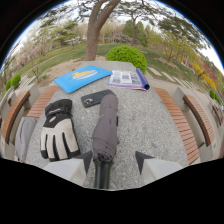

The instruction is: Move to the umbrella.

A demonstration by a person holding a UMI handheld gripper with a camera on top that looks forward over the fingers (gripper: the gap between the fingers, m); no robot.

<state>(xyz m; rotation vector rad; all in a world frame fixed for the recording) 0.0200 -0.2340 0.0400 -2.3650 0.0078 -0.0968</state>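
A folded grey umbrella (105, 127) lies lengthwise on the stone table (145, 125), its black handle (102, 174) pointing back toward me. My gripper (114, 167) is open, and the handle end lies between the two fingers, nearer the left fingertip (84, 161), with a gap to the right one (143, 161). The umbrella rests on the table on its own.
A black-and-white glove (58, 131) lies left of the umbrella. A black phone (95, 98) sits beyond the umbrella's tip, with a blue book (81, 77) and an open magazine (128, 79) farther back. Wooden benches (181, 122) flank the table; a tree trunk (93, 42) stands beyond.
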